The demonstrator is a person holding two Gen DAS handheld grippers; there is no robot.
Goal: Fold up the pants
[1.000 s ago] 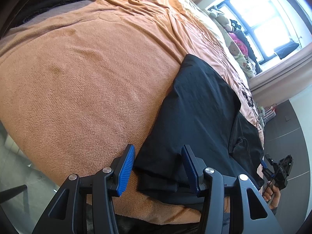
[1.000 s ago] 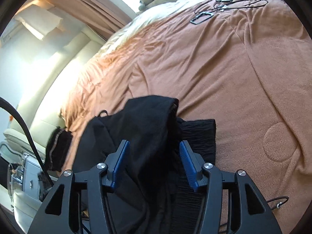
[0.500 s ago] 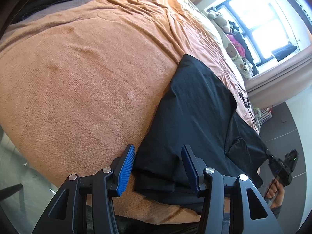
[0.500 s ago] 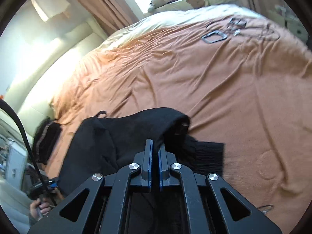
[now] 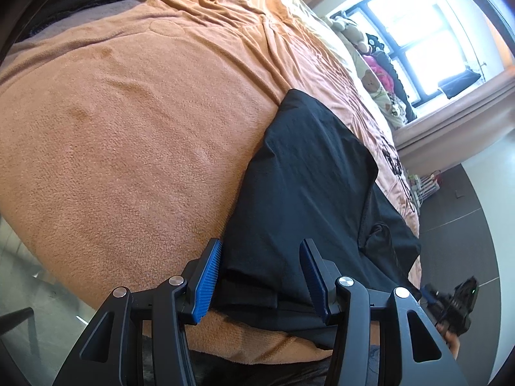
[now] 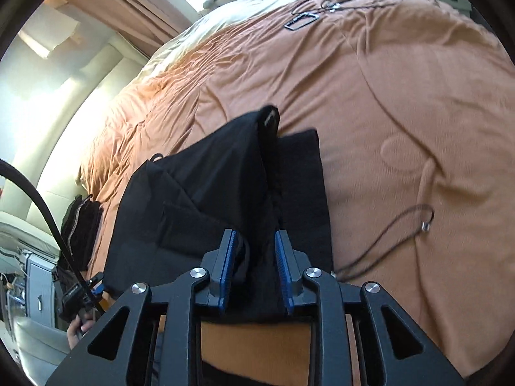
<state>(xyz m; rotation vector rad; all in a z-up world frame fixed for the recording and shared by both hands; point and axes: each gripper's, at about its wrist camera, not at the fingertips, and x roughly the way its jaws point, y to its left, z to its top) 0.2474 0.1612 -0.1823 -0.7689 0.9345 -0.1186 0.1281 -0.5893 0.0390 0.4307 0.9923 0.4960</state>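
Black pants (image 5: 309, 186) lie partly folded on an orange-brown bed cover (image 5: 135, 135) near its front edge. My left gripper (image 5: 260, 276) is open, its blue pads either side of the pants' near folded edge. In the right wrist view the pants (image 6: 219, 177) show a raised fold with the waistband end lying flat to its right. My right gripper (image 6: 254, 267) is open by a narrow gap, with bunched black fabric between its blue pads. The other gripper shows small at the lower right of the left wrist view (image 5: 457, 305).
Black cords and carabiners (image 6: 322, 3) lie on the far part of the bed, and a thin black cord (image 6: 396, 234) lies right of the pants. Stuffed toys (image 5: 370, 77) sit by the window. A dark garment (image 6: 80, 228) lies at the bed's left edge.
My right gripper shut on the pants' fold half a second ago and has now opened a little; the fold lies lower and further from me. The left gripper has stayed open and in place.
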